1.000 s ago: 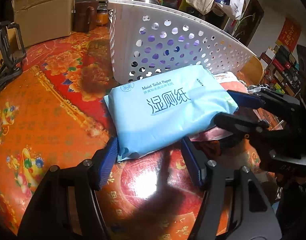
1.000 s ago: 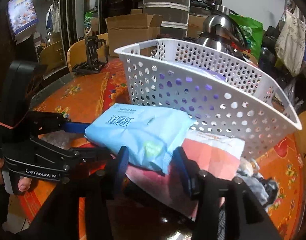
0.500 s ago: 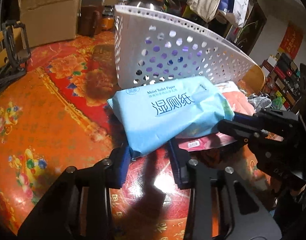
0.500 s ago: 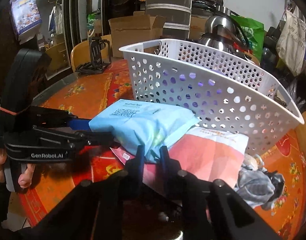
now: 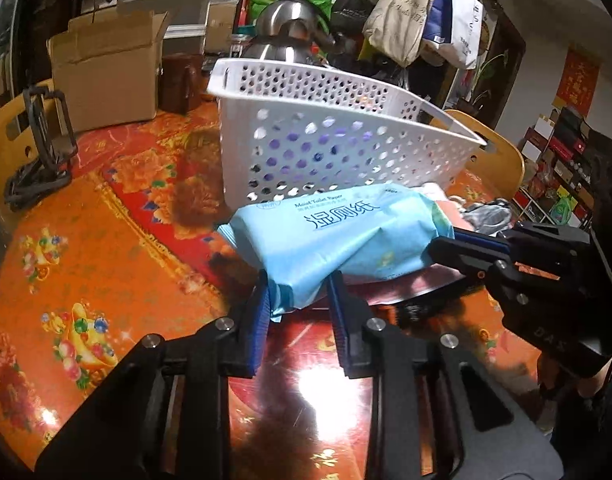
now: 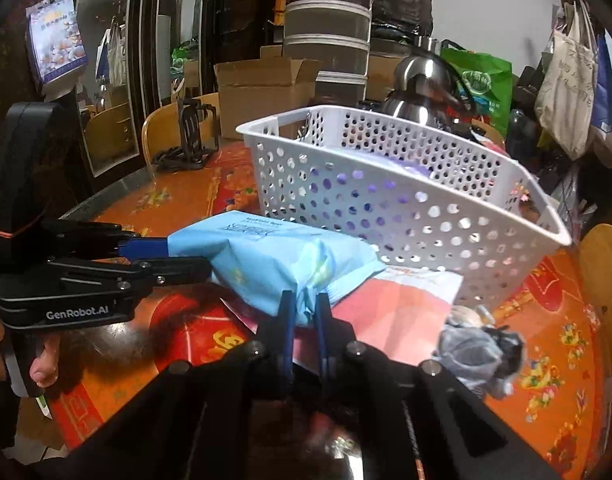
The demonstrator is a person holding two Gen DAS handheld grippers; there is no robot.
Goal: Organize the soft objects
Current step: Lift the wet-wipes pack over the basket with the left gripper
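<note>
Pale-blue soft wet-wipe pack [image 5: 338, 240] is pinched by both claws — left claw [image 5: 299, 300], right claw [image 6: 304, 312]; lift level over the white perforated basket's [image 5: 346, 148] near wall.

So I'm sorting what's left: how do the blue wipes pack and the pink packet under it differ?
The blue wipes pack is puffy and pinched by the left gripper and right gripper; the pink packet is flat and ungripped on the table. Both lie outside the basket.
</note>
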